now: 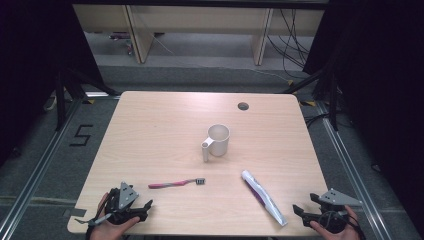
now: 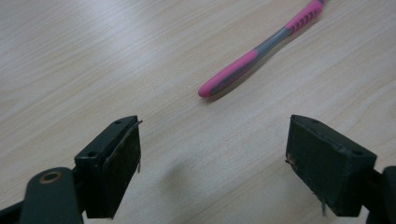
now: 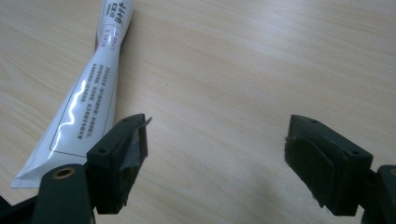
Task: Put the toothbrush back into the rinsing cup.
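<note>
A pink and grey toothbrush [image 1: 176, 184] lies flat near the table's front, its bristle head to the right. Its pink handle end [image 2: 254, 58] shows ahead of my left gripper [image 2: 212, 161], whose jaws stand wide apart over bare wood. In the high view the left gripper [image 1: 142, 209] rests at the front left corner, held by a hand. A white toothpaste tube [image 1: 263, 196] lies slanted at the front right. The tube [image 3: 88, 98] runs along the left jaw of my right gripper [image 3: 215, 156], which is open and holds nothing. The right gripper [image 1: 303, 210] sits at the front right edge.
A white mug [image 1: 218, 140] stands upright in the middle of the wooden table [image 1: 160, 130], handle toward the front left. A round cable hole [image 1: 243, 106] is at the back right. Dark curtains and metal rails flank the table.
</note>
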`<action>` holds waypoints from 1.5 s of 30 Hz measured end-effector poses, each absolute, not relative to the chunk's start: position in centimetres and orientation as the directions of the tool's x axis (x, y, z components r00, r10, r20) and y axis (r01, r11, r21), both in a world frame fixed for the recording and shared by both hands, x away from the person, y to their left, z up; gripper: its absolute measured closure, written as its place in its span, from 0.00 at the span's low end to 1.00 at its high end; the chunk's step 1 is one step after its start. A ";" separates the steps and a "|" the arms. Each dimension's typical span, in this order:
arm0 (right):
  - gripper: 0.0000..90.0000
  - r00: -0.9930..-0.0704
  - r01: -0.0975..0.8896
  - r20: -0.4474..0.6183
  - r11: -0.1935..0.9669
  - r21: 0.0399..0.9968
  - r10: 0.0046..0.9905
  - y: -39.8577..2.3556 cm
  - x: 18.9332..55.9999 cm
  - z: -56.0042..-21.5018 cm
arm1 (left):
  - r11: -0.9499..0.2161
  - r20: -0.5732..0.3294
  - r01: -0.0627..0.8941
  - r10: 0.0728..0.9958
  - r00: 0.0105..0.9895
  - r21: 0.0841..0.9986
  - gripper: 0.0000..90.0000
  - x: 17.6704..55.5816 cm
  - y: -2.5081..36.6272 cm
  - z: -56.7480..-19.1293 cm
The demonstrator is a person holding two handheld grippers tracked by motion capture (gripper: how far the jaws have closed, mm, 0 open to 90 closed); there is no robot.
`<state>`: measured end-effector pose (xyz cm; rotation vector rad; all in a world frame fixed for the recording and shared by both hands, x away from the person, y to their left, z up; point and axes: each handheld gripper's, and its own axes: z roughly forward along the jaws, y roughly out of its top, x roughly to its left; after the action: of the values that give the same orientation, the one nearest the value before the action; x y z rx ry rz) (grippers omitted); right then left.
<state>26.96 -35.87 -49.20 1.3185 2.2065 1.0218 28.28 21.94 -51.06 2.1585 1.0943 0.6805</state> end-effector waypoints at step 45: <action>0.30 -0.496 0.592 0.052 0.293 0.751 0.867 -36.3 27.2 -49.0 | -0.622 0.246 0.415 0.706 0.664 0.664 0.24 30.3 17.8 -49.4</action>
<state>27.19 -36.32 -49.05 1.3123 2.2028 1.0391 30.30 17.77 -49.43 2.3074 0.8650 0.6695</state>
